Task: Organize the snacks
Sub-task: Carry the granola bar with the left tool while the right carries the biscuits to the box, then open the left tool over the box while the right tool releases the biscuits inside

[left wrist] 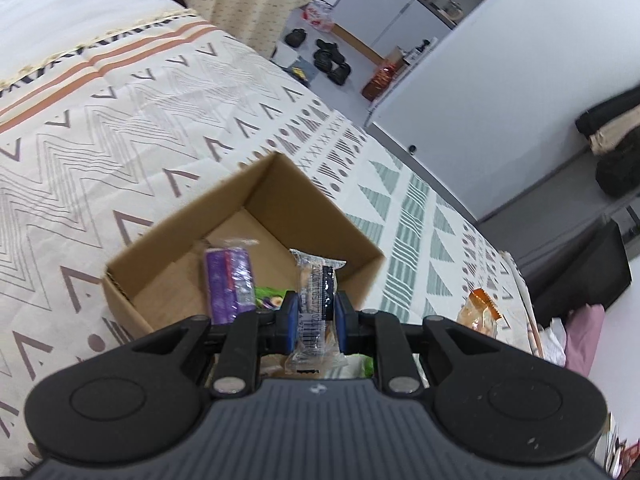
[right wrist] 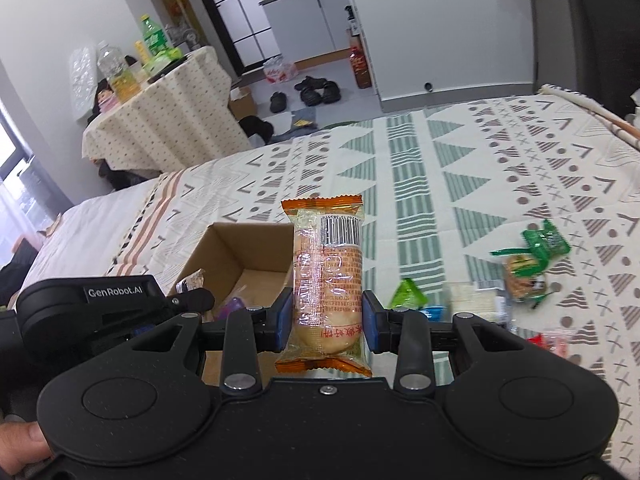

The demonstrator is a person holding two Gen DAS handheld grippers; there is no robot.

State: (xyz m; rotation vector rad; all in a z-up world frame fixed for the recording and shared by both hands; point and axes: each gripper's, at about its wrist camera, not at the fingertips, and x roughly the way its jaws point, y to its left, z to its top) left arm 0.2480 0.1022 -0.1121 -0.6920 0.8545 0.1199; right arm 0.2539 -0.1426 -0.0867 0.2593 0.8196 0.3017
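Note:
An open cardboard box sits on the patterned bedspread; it also shows in the right wrist view. My left gripper is shut on a clear-wrapped snack with a dark label, held over the box's near edge. Inside the box lie a purple packet and a green packet. My right gripper is shut on an orange-edged pastry packet, held upright just right of the box. That orange packet also shows in the left wrist view. The left gripper's body shows beside the box.
Loose snacks lie on the bedspread to the right: a green packet, a green triangular packet, a pale cracker pack and a red packet. A cloth-covered table with bottles stands beyond the bed.

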